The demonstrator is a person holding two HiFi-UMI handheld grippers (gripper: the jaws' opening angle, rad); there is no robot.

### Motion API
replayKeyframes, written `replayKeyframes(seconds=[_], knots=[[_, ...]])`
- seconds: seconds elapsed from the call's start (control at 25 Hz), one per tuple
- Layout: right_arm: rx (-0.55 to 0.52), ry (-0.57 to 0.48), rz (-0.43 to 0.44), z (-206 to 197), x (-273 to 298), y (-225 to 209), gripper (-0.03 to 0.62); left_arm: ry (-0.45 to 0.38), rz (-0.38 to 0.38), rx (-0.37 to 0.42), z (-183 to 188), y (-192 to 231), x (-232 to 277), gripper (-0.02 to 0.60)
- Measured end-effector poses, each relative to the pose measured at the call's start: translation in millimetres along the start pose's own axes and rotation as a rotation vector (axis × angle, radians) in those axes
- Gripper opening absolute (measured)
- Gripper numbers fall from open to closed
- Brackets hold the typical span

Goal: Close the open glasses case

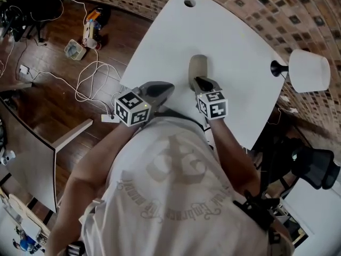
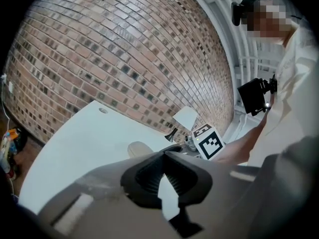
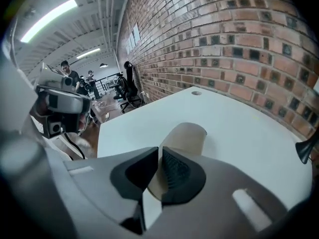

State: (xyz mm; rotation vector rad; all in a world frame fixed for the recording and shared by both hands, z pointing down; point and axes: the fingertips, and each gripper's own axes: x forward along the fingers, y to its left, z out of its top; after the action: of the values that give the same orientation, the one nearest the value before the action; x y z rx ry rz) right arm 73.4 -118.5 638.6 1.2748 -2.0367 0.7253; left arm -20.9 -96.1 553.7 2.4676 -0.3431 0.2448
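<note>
Shirt print (image 1: 176,196) unreadable; nothing else legible.

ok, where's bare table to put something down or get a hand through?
Widest bare stretch: far table end, between the hole and the glasses case. Also the strip from case to lamp, and left of the case to the table edge. Crowded: near edge, with left tongs, right tongs and the case.

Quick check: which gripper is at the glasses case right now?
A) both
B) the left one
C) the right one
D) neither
C: in the head view the right gripper sits at the near end of the glasses case, while the left gripper is apart from it, off to its left over the table.
</note>
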Motion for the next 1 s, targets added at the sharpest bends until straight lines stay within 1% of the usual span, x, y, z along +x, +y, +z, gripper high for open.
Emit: replayKeyframes(seconds=[0.08, 0.28, 0.44, 0.6, 0.76, 0.88, 1.0], knots=[[-0.021, 0.006, -0.006, -1, 2, -3, 0.01, -0.007, 0.015, -0.002, -1, 1, -5, 0.003], [-0.04, 0.06, 0.005, -2, 5, -2, 0.007, -0.023, 0.043, 0.001, -9, -5, -22, 0.003], [-0.035, 0.036, -0.004, -1, 5, -3, 0.008, -0.044, 0.066, 0.013, -13, -12, -37, 0.003], [0.02, -0.007, -0.025, 0, 2, -6, 0.008, -0.065, 0.09, 0.022, -20, -18, -55, 0.003], [0.062, -0.057, -0.059, 0, 0, -3, 0.008, -0.092, 0.103, 0.029, -37, -25, -78, 0.003], [0.035, -0.064, -0.061, 2, 4, 6, 0.008, -0.117, 0.131, 0.028, -44, -26, -100, 0.003], [-0.003, -0.052, -0.071, 1, -1, 3, 0.008, -0.142, 0.152, 0.013, -46, -29, -105, 0.003]])
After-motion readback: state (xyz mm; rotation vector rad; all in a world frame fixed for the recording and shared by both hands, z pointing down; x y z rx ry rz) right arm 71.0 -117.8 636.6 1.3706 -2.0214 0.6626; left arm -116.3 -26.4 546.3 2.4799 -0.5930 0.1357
